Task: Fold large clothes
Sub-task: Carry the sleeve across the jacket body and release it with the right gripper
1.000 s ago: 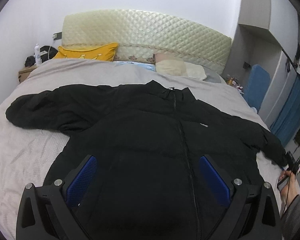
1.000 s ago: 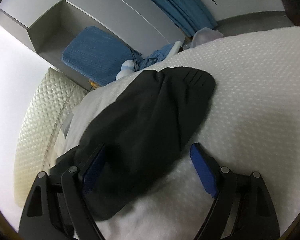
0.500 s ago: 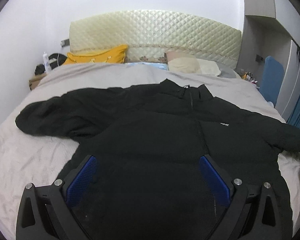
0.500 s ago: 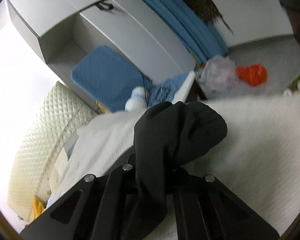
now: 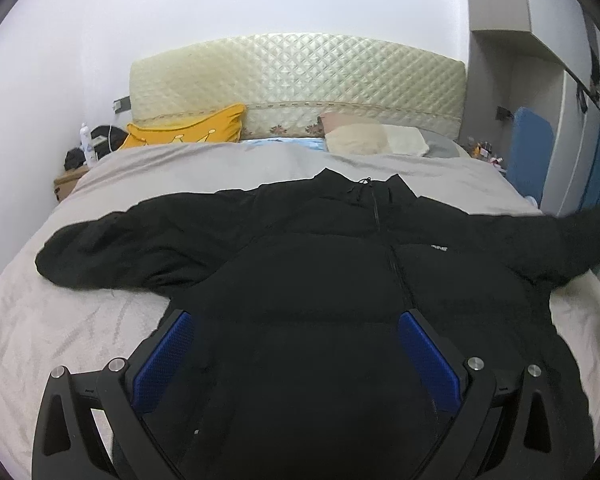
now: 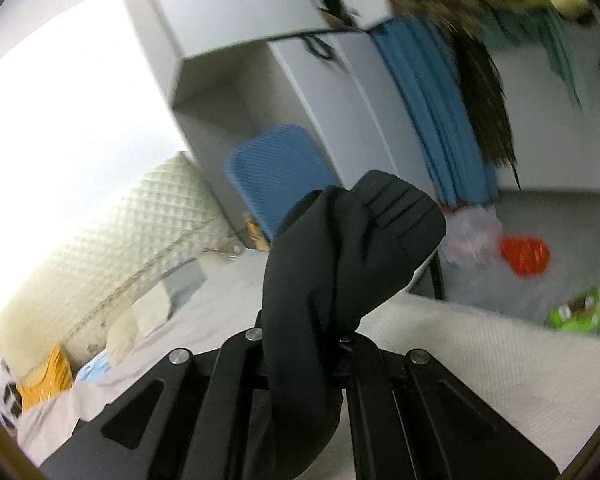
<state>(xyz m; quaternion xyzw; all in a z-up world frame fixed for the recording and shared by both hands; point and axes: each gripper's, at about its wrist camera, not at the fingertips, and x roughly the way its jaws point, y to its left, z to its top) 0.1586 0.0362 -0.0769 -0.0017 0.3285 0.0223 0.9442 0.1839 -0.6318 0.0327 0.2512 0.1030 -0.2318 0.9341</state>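
One black jacket (image 5: pixel 320 280), zipped, front up on bed (image 5: pixel 60 320); collar twd 12 o'clock. R gripper (image 6: pixel 300 344) clenched on sleeve cuff (image 6: pixel 364 248), raised off bed. L gripper (image 5: pixel 296 344) spread wide over hem.

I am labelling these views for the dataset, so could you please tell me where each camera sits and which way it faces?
Left wrist: sits on the left gripper, above the bed, facing the headboard over the black jacket; its open jaws show.
Right wrist: sits on the right gripper, facing the wardrobe and blue curtain; its jaws are shut on the jacket sleeve.
Shared: the jacket, headboard and yellow pillow.
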